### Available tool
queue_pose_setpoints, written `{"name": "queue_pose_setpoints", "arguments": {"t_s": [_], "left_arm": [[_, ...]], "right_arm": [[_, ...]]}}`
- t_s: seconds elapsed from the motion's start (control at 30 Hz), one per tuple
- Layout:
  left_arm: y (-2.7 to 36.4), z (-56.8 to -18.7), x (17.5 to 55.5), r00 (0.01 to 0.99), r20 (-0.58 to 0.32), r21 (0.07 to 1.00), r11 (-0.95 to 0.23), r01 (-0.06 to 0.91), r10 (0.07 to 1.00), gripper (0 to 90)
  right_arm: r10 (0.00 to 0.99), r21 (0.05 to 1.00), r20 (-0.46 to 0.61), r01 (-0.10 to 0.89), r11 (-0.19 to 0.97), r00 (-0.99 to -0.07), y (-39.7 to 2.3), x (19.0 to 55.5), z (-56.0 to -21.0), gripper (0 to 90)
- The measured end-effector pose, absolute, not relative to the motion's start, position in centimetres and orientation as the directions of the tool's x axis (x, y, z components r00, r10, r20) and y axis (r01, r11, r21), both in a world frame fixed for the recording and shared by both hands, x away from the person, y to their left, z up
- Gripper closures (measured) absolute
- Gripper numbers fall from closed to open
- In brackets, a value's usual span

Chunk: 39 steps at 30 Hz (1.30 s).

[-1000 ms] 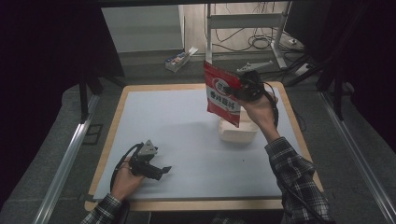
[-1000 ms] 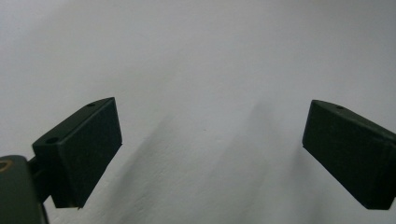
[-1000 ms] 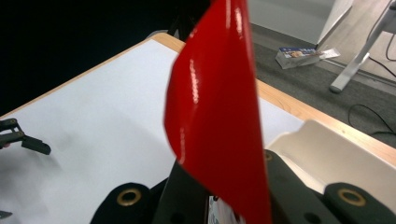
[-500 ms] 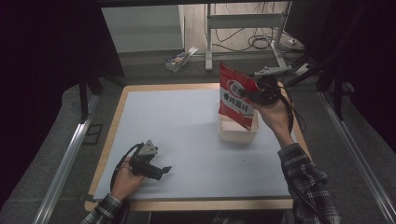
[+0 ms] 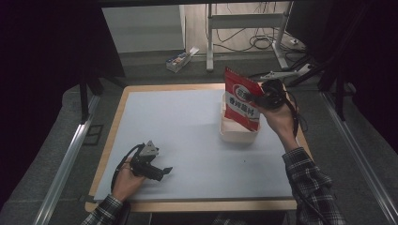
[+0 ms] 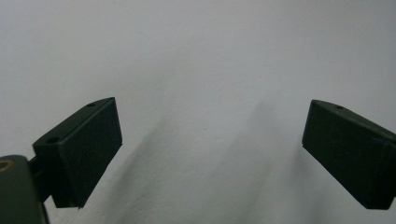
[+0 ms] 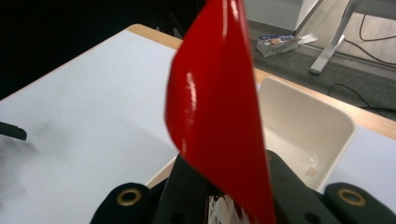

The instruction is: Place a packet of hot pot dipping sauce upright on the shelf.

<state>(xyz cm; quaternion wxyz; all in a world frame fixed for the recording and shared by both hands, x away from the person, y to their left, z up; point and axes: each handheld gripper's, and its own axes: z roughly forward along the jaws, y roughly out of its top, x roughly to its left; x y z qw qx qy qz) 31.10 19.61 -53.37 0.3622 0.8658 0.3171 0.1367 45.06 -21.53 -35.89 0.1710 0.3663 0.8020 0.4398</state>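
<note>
A red snack bag point(image 5: 242, 99) with white print hangs tilted above a white rectangular bin point(image 5: 238, 132) at the table's right side. My right gripper point(image 5: 264, 97) is shut on the bag's right edge. In the right gripper view the glossy red bag point(image 7: 219, 112) rises from between the two black jaws, and the bin point(image 7: 308, 130) lies open just behind it. My left gripper point(image 5: 162, 171) rests on the white table top point(image 5: 178, 122) near the front left, held by a hand. Its jaws stand wide apart in the left gripper view, with only the bare white surface point(image 6: 210, 93) between them.
The table has a wooden rim point(image 5: 192, 205) around its white top. A small box point(image 5: 179, 59) lies on the floor beyond the far edge, near a desk frame point(image 5: 244, 23) and cables. Metal rails point(image 5: 65, 164) run along both sides.
My right gripper has carried the red bag to the right and slightly down, to a spot over the white bin. The left gripper has stayed where it was.
</note>
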Motion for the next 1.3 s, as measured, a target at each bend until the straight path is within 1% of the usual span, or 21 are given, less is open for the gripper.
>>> {"name": "queue_pose_setpoints", "arguments": {"t_s": [0.33,0.43,0.5,0.53,0.6,0.7,0.8,0.87,0.9,0.93,0.97,1.0,1.03,1.07,1.1,1.13,1.17,1.2,1.23,1.27,1.3], "left_arm": [[19.6,-53.4,31.1,0.763,0.006,0.709,-0.541,0.453,0.647,4.9],[19.6,-53.4,31.1,0.762,0.007,0.710,-0.540,0.452,0.647,4.9],[19.6,-53.4,31.1,0.763,0.007,0.707,-0.542,0.453,0.647,4.9],[19.5,-53.4,31.1,0.763,0.006,0.708,-0.541,0.453,0.647,4.9],[19.5,-53.4,31.1,0.763,0.008,0.707,-0.543,0.453,0.646,4.9],[19.5,-53.4,31.1,0.762,0.007,0.708,-0.541,0.453,0.648,4.9],[19.6,-53.4,31.1,0.761,0.008,0.709,-0.541,0.453,0.649,5.0],[19.6,-53.4,31.1,0.761,0.009,0.709,-0.540,0.453,0.649,4.9],[19.6,-53.4,31.1,0.760,0.009,0.709,-0.540,0.453,0.649,4.9],[19.6,-53.4,31.1,0.761,0.009,0.709,-0.541,0.453,0.649,4.9],[19.6,-53.4,31.1,0.761,0.009,0.709,-0.541,0.453,0.649,4.9],[19.6,-53.4,31.1,0.761,0.010,0.710,-0.540,0.452,0.649,4.9],[19.6,-53.4,31.1,0.761,0.010,0.710,-0.540,0.452,0.649,4.9],[19.6,-53.4,31.1,0.761,0.010,0.710,-0.540,0.452,0.649,4.9],[19.6,-53.4,31.1,0.761,0.008,0.708,-0.541,0.453,0.649,4.9],[19.6,-53.4,31.1,0.761,0.008,0.708,-0.541,0.453,0.649,4.9],[19.6,-53.4,31.1,0.761,0.009,0.707,-0.542,0.454,0.648,4.9],[19.6,-53.4,31.1,0.761,0.009,0.708,-0.542,0.453,0.648,4.9],[19.6,-53.4,31.1,0.761,0.009,0.708,-0.542,0.453,0.648,4.9],[19.6,-53.4,31.1,0.761,0.008,0.708,-0.541,0.454,0.649,4.9],[19.6,-53.4,31.1,0.761,0.008,0.708,-0.541,0.454,0.649,4.9]], "right_arm": [[0.733,0.819,0.065,0.456,0.348,-0.677,-21.5,45.5,-38.2,88.7],[0.729,0.813,0.041,0.447,0.373,-0.683,-21.6,45.6,-38.9,88.0],[0.732,0.789,0.001,0.450,0.418,-0.681,-21.8,45.7,-39.2,84.0],[0.739,0.773,-0.020,0.458,0.438,-0.673,-21.8,45.8,-39.4,83.7],[0.744,0.768,-0.041,0.455,0.451,-0.667,-21.8,45.8,-39.5,83.6],[0.747,0.777,-0.026,0.456,0.433,-0.664,-22.3,45.7,-39.4,82.7],[0.751,0.789,-0.028,0.447,0.422,-0.660,-22.5,45.6,-39.0,74.2],[0.760,0.799,-0.028,0.443,0.407,-0.649,-22.5,45.5,-38.7,64.5],[0.760,0.799,-0.028,0.443,0.407,-0.649,-22.5,45.5,-38.7,64.5],[0.761,0.805,-0.013,0.445,0.393,-0.649,-22.7,45.5,-38.4,54.9],[0.761,0.805,-0.013,0.445,0.393,-0.649,-22.7,45.5,-38.4,54.9],[0.768,0.810,-0.017,0.442,0.386,-0.641,-22.8,45.4,-38.3,47.5],[0.768,0.810,-0.017,0.442,0.386,-0.641,-22.8,45.4,-38.3,47.5],[0.770,0.811,-0.016,0.442,0.383,-0.638,-22.8,45.4,-38.3,44.4],[0.773,0.808,-0.014,0.449,0.383,-0.634,-22.9,45.3,-38.3,38.7],[0.774,0.807,-0.019,0.447,0.385,-0.633,-23.0,45.3,-38.3,36.4],[0.774,0.807,-0.019,0.447,0.385,-0.633,-23.0,45.3,-38.3,36.4],[0.776,0.806,-0.024,0.446,0.388,-0.631,-23.1,45.2,-38.4,31.4],[0.776,0.806,-0.024,0.446,0.388,-0.631,-23.1,45.2,-38.4,31.4],[0.778,0.809,-0.027,0.443,0.386,-0.628,-23.2,45.1,-38.5,26.6],[0.778,0.809,-0.027,0.443,0.386,-0.628,-23.2,45.1,-38.5,26.6]]}}
